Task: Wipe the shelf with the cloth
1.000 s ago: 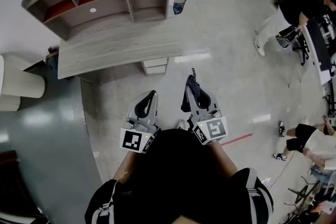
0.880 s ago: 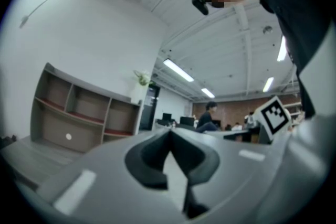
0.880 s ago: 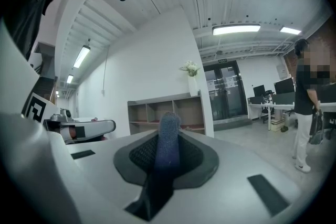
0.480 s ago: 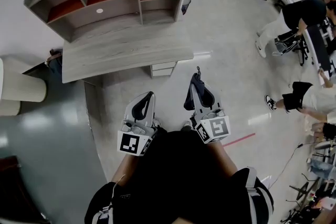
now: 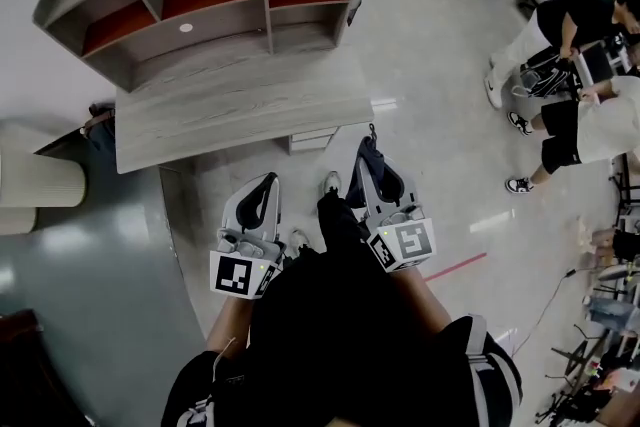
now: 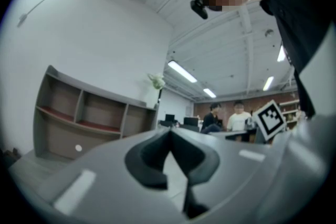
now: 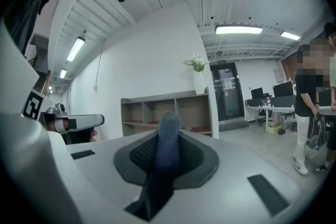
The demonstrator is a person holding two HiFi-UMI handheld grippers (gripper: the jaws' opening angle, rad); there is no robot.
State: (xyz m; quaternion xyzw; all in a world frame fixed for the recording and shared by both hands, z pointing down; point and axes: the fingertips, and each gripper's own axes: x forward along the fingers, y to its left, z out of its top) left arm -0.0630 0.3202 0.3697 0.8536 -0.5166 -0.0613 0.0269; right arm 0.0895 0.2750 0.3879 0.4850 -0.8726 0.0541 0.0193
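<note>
Right gripper (image 5: 373,155), head view: jaws clamped on the dark cloth (image 5: 370,167), carried low at the person's front, with the left gripper (image 5: 262,195) alongside. Shelf (image 5: 215,5) stands well ahead of both, beyond a desk (image 5: 240,100).
Left gripper view: jaws together, nothing between them.
Right gripper view: cloth pinched, its end poking above the pads; shelf straight ahead, far off.
Judged step: approach. Next: close the gap, then press the cloth onto a shelf board.

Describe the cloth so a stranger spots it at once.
In front of the grey desk the person holds two grippers. The right gripper is shut on the cloth, a dark blue strip poking out between its jaws; the left gripper holds nothing.
</note>
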